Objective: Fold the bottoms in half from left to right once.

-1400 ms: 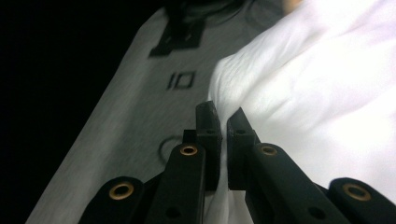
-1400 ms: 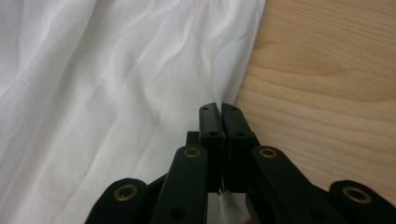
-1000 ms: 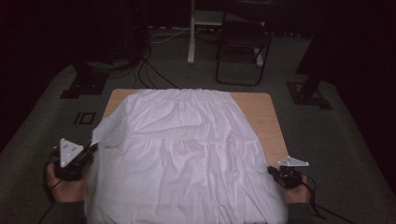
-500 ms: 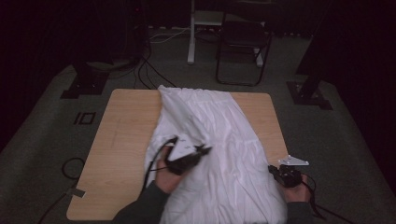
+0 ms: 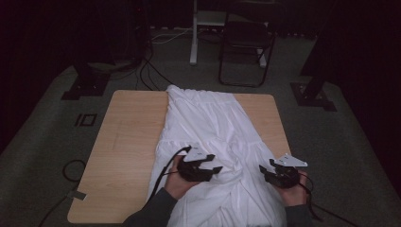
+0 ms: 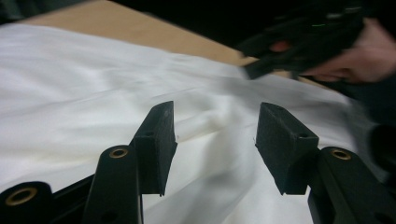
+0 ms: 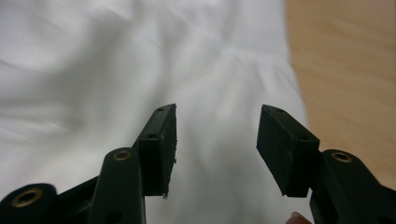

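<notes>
A white cloth (image 5: 213, 127) lies folded lengthwise over the middle and right of the wooden table (image 5: 127, 142), with its near end hanging over the front edge. My left gripper (image 5: 216, 165) hovers over the cloth's near middle, pointing right. Its jaws have just been opening and stand open with nothing between them; the cloth (image 6: 93, 79) lies beneath my left gripper (image 6: 215, 135). My right gripper (image 5: 264, 171) sits at the cloth's near right edge, pointing left. My right gripper (image 7: 215, 140) has also just been opening and is empty above the cloth (image 7: 140, 70).
Bare wood (image 7: 345, 70) runs along the cloth's right side. On the floor behind the table stand a black chair (image 5: 246, 42) and a white post (image 5: 194, 38). Cables (image 5: 146, 71) and black stand feet (image 5: 80, 87) lie at the back left.
The left gripper carried the cloth's left edge across to the right, folding it over and baring the table's left half. Both grippers went from shut to open, releasing the cloth.
</notes>
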`<state>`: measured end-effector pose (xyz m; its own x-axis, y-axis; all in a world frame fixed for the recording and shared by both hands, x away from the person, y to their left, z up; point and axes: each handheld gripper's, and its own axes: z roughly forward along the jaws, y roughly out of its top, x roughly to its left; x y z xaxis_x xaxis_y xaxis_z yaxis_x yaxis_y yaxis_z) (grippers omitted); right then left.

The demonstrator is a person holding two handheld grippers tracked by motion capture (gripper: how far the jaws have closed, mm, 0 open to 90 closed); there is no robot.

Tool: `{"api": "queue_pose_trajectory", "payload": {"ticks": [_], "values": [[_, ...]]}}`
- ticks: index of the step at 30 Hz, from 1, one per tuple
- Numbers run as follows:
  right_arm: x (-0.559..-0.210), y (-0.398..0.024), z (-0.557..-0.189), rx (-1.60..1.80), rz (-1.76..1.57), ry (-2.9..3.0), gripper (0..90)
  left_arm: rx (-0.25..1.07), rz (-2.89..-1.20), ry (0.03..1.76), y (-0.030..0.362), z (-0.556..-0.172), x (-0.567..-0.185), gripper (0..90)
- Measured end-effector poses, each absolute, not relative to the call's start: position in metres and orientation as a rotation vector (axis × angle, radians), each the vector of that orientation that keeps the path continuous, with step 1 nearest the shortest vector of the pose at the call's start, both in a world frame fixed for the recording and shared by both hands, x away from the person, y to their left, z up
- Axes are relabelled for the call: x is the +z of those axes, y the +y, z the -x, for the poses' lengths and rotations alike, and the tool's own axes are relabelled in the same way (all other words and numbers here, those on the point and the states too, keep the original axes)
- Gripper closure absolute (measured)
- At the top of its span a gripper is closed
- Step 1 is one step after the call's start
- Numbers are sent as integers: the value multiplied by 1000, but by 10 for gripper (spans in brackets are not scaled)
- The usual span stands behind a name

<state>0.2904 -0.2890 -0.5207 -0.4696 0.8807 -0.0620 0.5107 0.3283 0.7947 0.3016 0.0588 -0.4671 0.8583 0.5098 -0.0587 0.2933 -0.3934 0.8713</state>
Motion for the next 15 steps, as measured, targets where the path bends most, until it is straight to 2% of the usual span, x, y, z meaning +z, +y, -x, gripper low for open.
{"api": "queue_pose_trajectory", "payload": {"ticks": [2,5,9,15], "values": [[-511,-275,-288,1045,-1166,2120,468,366,-2016,668,81,-300,-468,469],[-499,-253,-289,1103,-1103,2146,464,446,-2013,785,115,-298,-478,461],[-495,-227,-298,1097,-1076,2194,419,486,-2008,934,153,-296,-499,444],[-514,-202,-306,1004,-1127,2311,314,519,-2073,1127,190,-291,-533,409]]}}
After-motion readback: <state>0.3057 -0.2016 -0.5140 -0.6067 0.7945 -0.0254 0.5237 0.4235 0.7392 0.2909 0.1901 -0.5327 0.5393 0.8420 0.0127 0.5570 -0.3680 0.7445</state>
